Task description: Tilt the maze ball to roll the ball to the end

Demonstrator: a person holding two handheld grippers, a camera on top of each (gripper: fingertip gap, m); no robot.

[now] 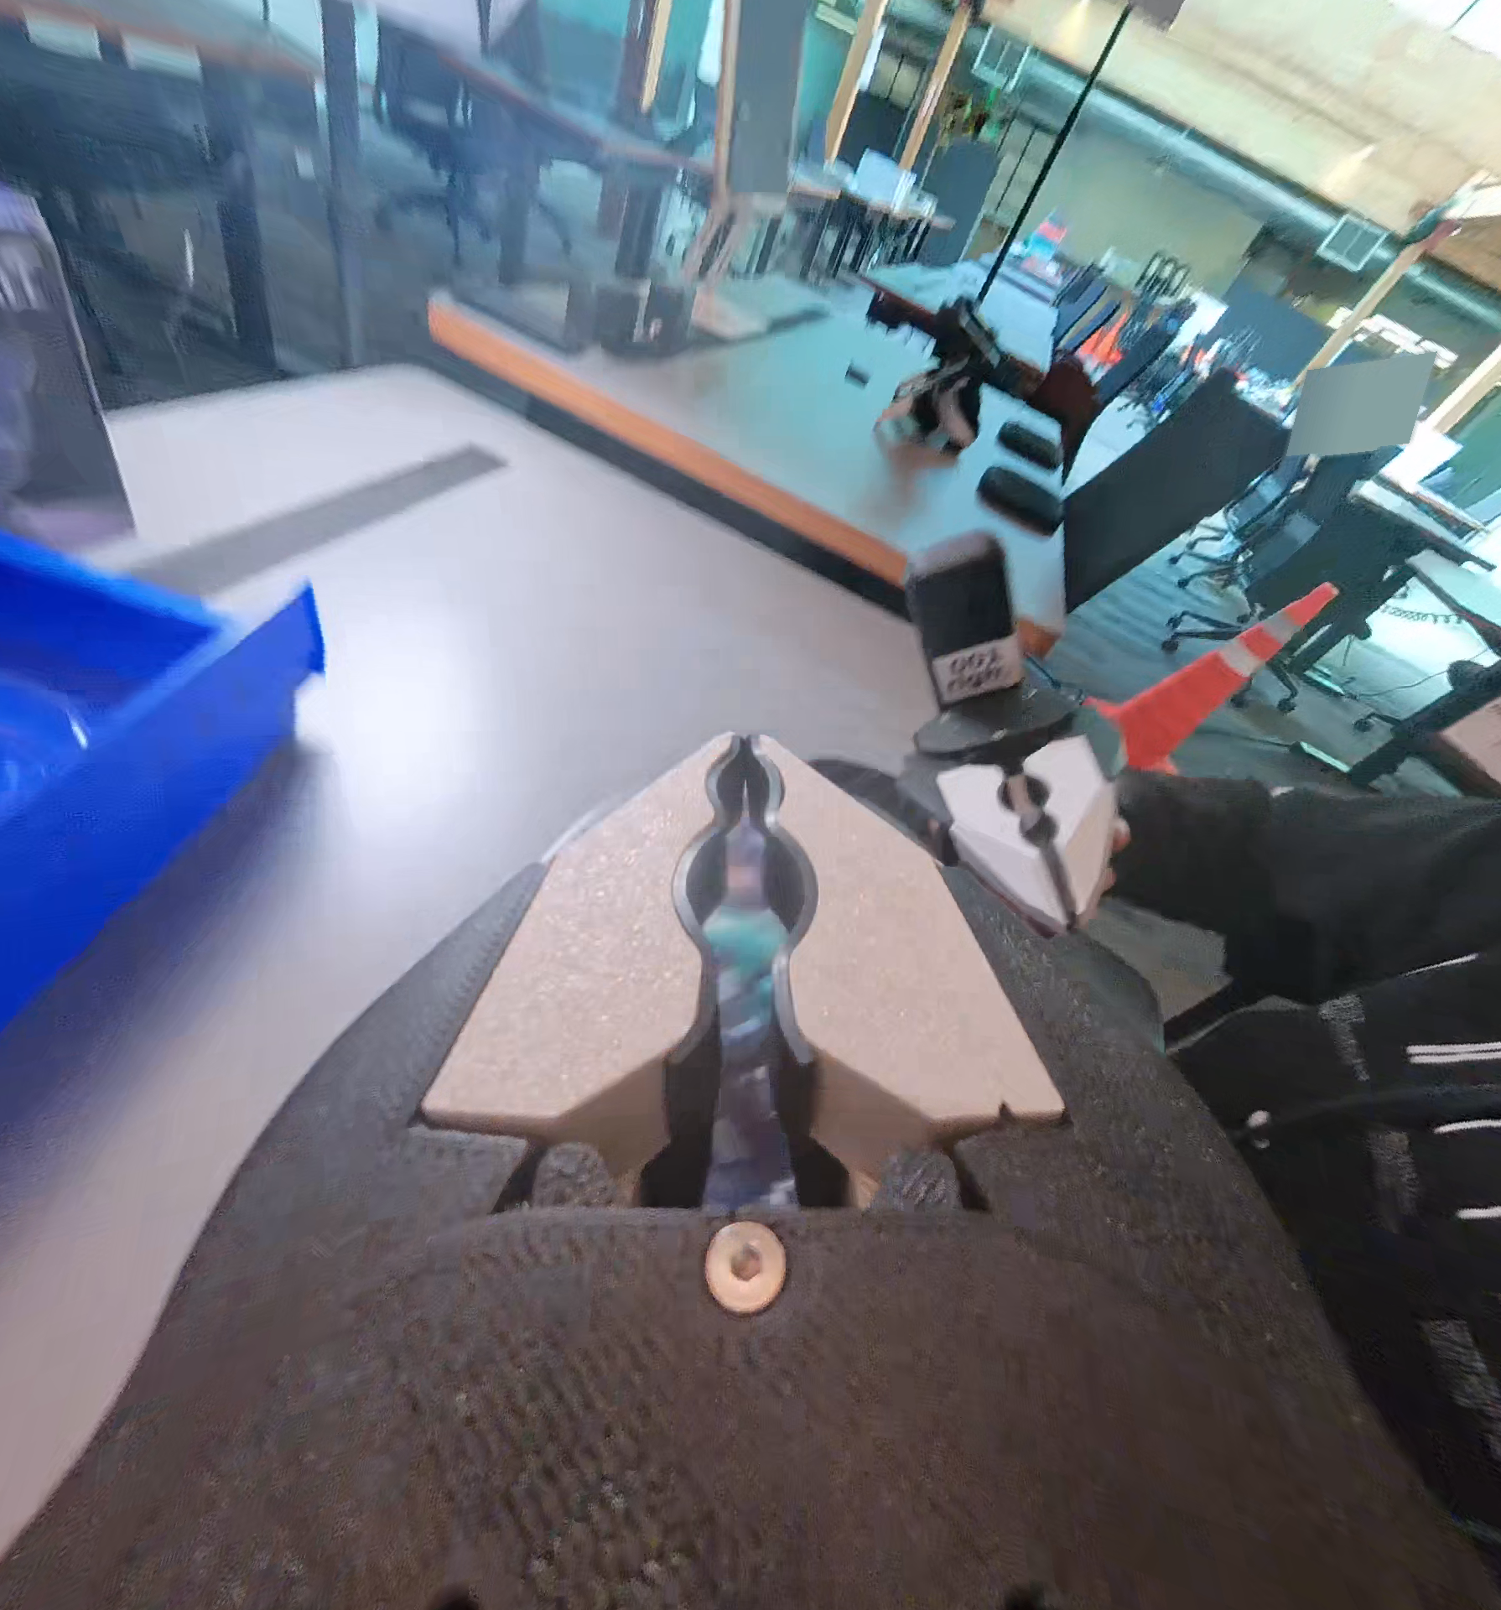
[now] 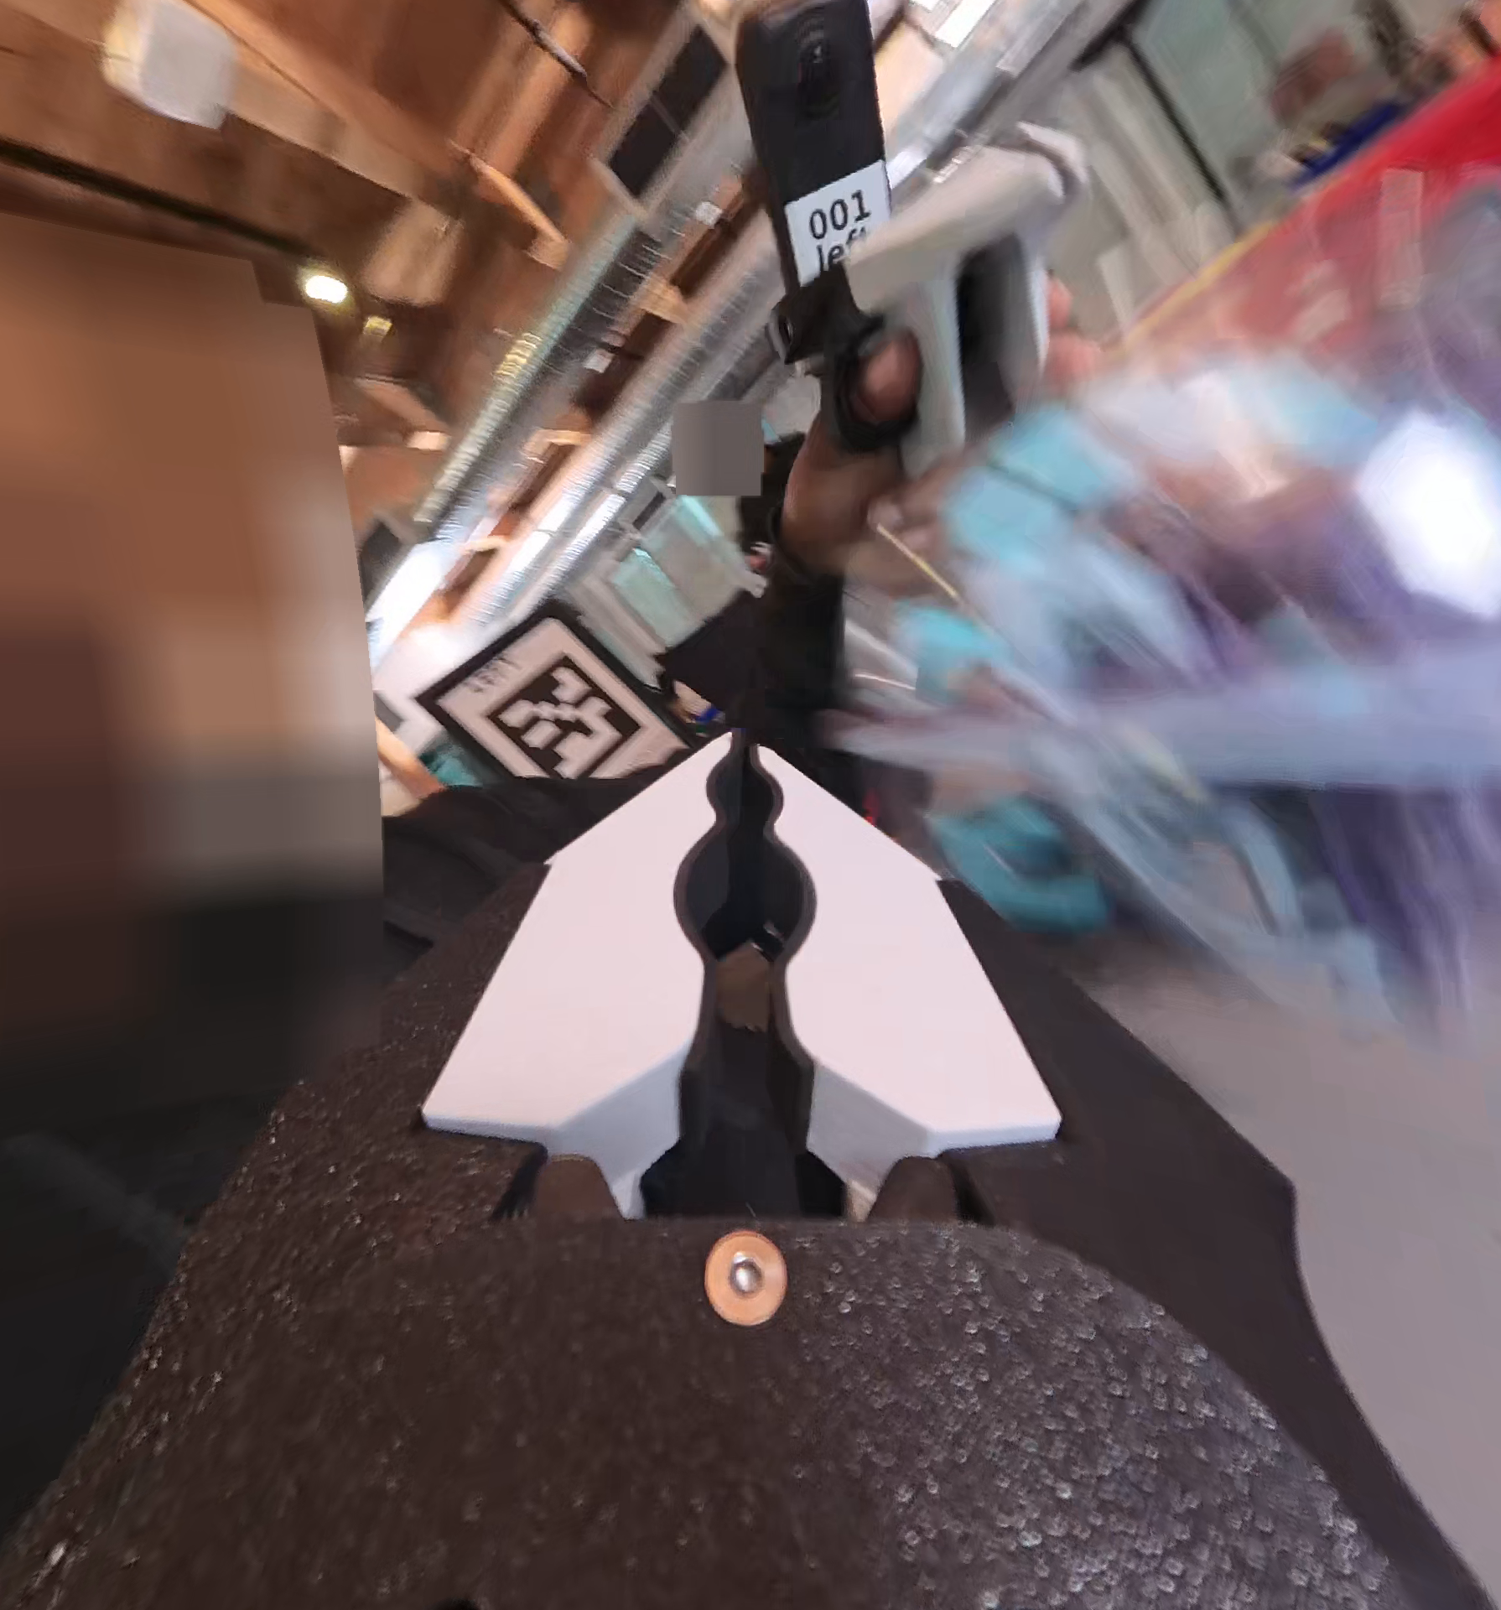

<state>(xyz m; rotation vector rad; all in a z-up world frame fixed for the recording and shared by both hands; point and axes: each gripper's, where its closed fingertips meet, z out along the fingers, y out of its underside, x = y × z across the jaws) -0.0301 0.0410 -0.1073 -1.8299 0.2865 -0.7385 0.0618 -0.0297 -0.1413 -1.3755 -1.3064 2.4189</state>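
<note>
My left gripper is shut, its pale fingertips meeting over the grey table. Through the slot between its fingers I see teal and purple pieces of the maze ball below it. In the right wrist view the maze ball is a blurred clear sphere with teal and purple tracks, to the right of my right gripper, which is shut with nothing between its tips. The right gripper also shows in the left wrist view, held by a hand in a black sleeve. The left gripper's grey handle shows above the ball.
A blue bin stands at the left with a purple box behind it. An orange cone stands on the floor beyond the table edge. A red box lies behind the ball. A black-and-white tag shows ahead.
</note>
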